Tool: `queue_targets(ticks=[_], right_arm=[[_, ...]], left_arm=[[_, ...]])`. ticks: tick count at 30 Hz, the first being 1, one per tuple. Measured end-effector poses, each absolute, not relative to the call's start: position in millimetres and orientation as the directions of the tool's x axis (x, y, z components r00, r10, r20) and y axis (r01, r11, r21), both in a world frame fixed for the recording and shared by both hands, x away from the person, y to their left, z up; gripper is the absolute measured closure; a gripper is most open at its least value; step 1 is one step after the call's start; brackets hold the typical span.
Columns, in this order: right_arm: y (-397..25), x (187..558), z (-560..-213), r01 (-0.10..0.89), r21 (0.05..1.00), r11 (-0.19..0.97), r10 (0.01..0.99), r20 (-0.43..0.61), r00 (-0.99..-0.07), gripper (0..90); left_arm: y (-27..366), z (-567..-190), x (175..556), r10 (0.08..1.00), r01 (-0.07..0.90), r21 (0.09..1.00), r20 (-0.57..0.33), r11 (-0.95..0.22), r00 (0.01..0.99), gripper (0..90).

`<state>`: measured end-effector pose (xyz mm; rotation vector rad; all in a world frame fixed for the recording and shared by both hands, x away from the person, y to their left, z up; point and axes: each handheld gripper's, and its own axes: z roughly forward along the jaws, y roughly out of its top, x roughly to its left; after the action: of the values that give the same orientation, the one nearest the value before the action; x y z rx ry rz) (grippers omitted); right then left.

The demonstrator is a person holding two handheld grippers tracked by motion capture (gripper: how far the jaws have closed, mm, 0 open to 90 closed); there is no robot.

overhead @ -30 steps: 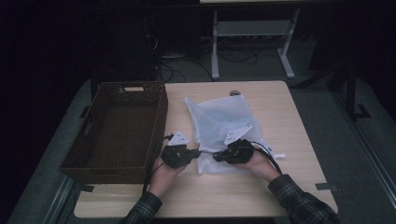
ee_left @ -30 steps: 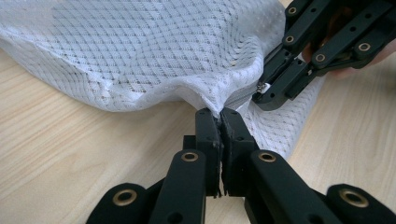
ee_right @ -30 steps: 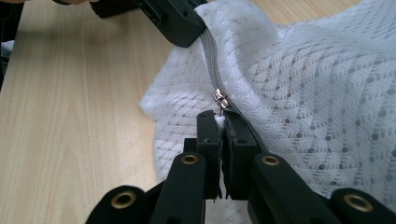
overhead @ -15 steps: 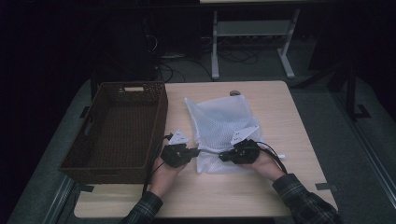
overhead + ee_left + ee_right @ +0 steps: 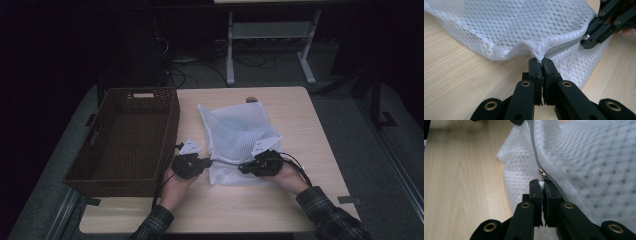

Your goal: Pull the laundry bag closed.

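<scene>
High view: a white mesh bag [image 5: 236,140] lies flat on the table [image 5: 310,135], just right of a brown basket [image 5: 125,140]. Both hands come up from the bottom edge. The left gripper [image 5: 206,162] points right and holds the bag's near left corner. The right gripper [image 5: 243,169] points left at the near edge, close to the left one. If the two pull apart too hard, the thin mesh could tear.

Left gripper view: the jaws are closed tight on the bag [image 5: 524,27], right at the end of the grey zipper [image 5: 564,48]. It only has a small pinch of cloth, so the corner could slip out when the zipper gets pulled.

Right gripper view: the jaws are closed on the small white tab of the zipper pull [image 5: 541,173]. The tab is tiny, so I think it could pop free, or the slider could jam on the mesh.
</scene>
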<state>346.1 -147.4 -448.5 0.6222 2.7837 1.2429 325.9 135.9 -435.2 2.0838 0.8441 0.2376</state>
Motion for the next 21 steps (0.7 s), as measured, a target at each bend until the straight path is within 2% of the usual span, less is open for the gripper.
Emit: queue_targets(ticks=[21], right_arm=[[-169, 342, -448, 0.356, 0.725, 0.590, 0.383, 0.137, -0.914, 86.4]], left_arm=[[138, -435, 324, 0.656, 0.493, 0.770, -0.132, -0.404, 0.743, 87.7]])
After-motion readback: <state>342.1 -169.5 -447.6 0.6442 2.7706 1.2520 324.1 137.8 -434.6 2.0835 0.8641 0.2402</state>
